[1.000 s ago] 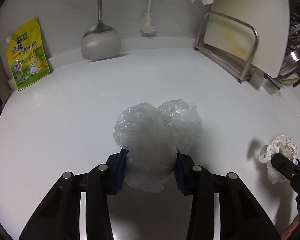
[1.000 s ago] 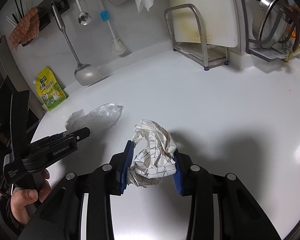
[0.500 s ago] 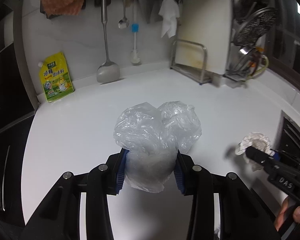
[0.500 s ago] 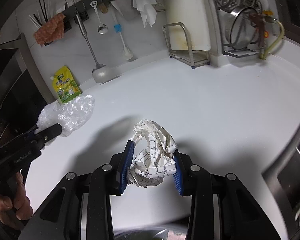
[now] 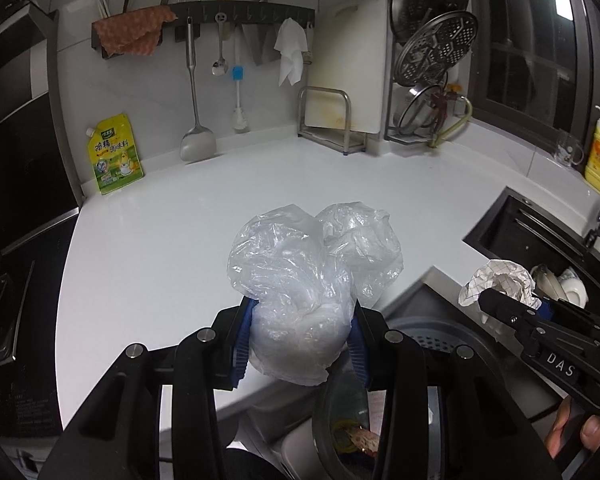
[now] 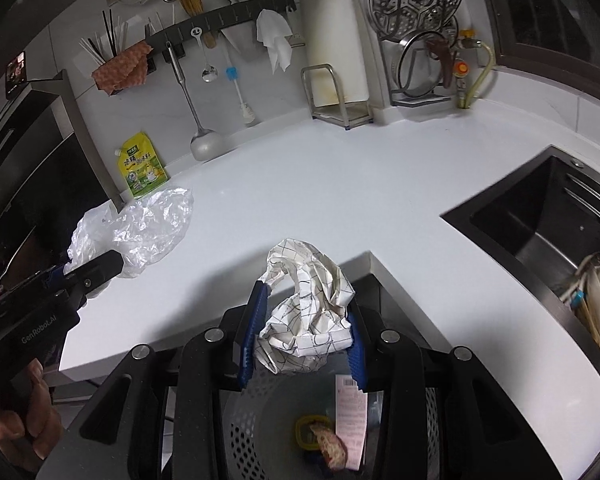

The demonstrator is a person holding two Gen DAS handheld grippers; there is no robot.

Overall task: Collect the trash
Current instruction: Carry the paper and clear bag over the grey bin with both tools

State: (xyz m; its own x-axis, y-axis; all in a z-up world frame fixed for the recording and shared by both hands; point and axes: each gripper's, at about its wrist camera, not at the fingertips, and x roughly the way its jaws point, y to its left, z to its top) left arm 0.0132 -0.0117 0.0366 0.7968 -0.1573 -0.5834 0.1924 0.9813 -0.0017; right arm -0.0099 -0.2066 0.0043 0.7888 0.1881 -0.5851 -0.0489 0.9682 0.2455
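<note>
My left gripper (image 5: pixel 298 344) is shut on a crumpled clear plastic bag (image 5: pixel 308 276) and holds it in the air above the counter's front edge. The bag also shows in the right wrist view (image 6: pixel 140 232). My right gripper (image 6: pixel 304 344) is shut on a crumpled checked paper wad (image 6: pixel 308 312), held above a grey perforated trash bin (image 6: pixel 252 412) below the counter. The wad also shows at the right of the left wrist view (image 5: pixel 500 280). The bin (image 5: pixel 428 336) holds a receipt and other scraps.
The white counter (image 5: pixel 220 208) carries a yellow pouch (image 5: pixel 114 158), a spatula (image 5: pixel 196 144) and a metal rack (image 5: pixel 332 120) along the back wall. A dark sink (image 6: pixel 548 220) with dishes lies to the right. A stove (image 5: pixel 4 300) is at the left.
Both grippers have pulled back and up from the counter with their loads. The counter edge and the trash bin below have come into view.
</note>
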